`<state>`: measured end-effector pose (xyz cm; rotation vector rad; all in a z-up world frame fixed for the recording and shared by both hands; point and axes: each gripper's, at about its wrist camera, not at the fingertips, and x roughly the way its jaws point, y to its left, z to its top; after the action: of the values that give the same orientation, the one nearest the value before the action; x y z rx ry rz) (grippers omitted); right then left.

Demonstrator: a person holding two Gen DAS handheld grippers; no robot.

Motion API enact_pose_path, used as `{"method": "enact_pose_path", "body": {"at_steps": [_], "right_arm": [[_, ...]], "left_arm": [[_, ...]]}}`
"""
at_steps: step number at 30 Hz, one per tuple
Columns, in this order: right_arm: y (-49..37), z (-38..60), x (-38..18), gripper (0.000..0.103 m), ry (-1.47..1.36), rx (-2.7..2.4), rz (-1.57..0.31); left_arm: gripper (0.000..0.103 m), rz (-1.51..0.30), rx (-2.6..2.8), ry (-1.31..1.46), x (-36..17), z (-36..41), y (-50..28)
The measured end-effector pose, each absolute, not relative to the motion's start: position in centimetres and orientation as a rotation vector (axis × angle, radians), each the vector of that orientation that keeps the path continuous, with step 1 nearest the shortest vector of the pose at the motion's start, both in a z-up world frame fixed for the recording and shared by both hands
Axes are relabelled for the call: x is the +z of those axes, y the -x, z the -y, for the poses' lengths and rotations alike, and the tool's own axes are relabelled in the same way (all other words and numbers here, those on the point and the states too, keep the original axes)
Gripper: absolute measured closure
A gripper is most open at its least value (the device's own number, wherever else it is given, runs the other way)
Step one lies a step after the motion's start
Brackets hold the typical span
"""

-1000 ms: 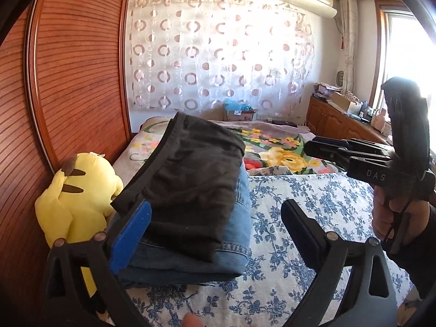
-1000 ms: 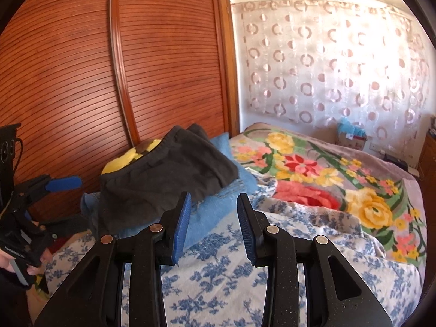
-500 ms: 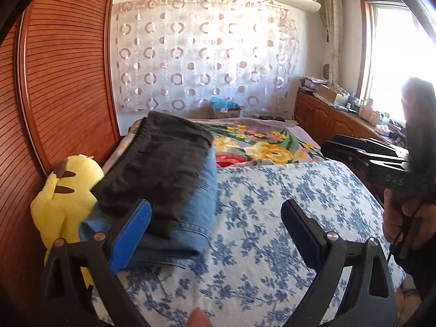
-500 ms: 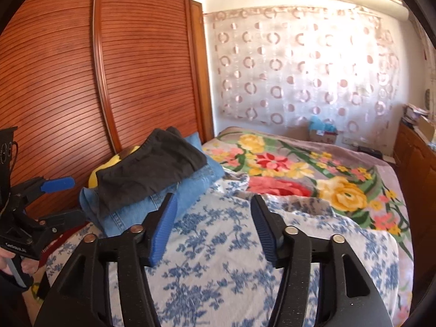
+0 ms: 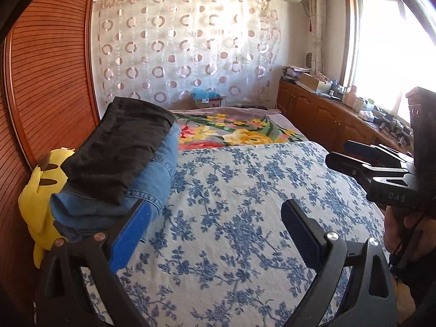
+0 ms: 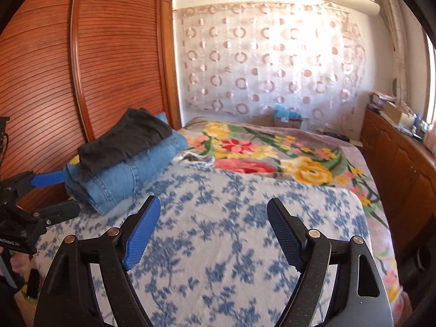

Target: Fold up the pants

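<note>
A bedroom scene was seen from two hand-held grippers, both pointing down over a bed [image 5: 245,190] covered in a white blanket with blue flowers. The left gripper [image 5: 215,229] had its jaws spread wide and released, with only blanket between them. The right gripper [image 6: 212,229] also held nothing; its jaws were opening, bare blanket showing in the gap. The folded black pants [image 5: 122,147] lay ahead and to the left of both sets of jaws, resting on top of a folded stack of blue jeans [image 5: 155,179] near the bed's left edge, apart from either gripper. In the left view the blue pad [image 5: 130,234] of the left finger overlapped the near corner of the jeans, though contact could not be told. A yellow plush toy [image 5: 35,199] sat just left of the stack, against a slatted wooden wardrobe [image 6: 81,68]. Beyond the jaws lay a bright floral blanket [image 6: 286,158], then a curtain with circle patterns [image 6: 259,62]. To the right of the jaws ran a wooden cabinet [image 5: 321,114] under a sunlit window.
</note>
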<state>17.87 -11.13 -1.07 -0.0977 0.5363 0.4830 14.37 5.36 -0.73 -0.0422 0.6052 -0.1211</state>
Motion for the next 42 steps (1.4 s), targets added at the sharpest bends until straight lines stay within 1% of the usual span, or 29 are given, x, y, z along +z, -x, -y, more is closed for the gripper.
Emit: {"method": "enact_pose_path", "body": {"at_steps": [11,23,34,42], "right_arm": [[-13.2,14.3,-2.1,0.021,0.035,0.434,-0.547],[-7.4,16.8,-0.3,0.021,0.020,0.387,-0.497],[-5.4,17.8,0.3,0.021,0.007,0.363,-0.479],[-3.6,18.2,1.4,0.021,-0.006,0.346,-0.429]], "left_arm": [[0.006,-0.599,-0.141,0.020,-0.7,-3.4,-10.5],[0.006,-0.526,-0.129,-0.004,1.5,-1.1,-5.9],[0.006,-0.481,-0.144,-0.007,2.8,0.3,-3.7],[0.006,-0.433,-0.122,0.009,3.9,-0.4,-2.0]]}}
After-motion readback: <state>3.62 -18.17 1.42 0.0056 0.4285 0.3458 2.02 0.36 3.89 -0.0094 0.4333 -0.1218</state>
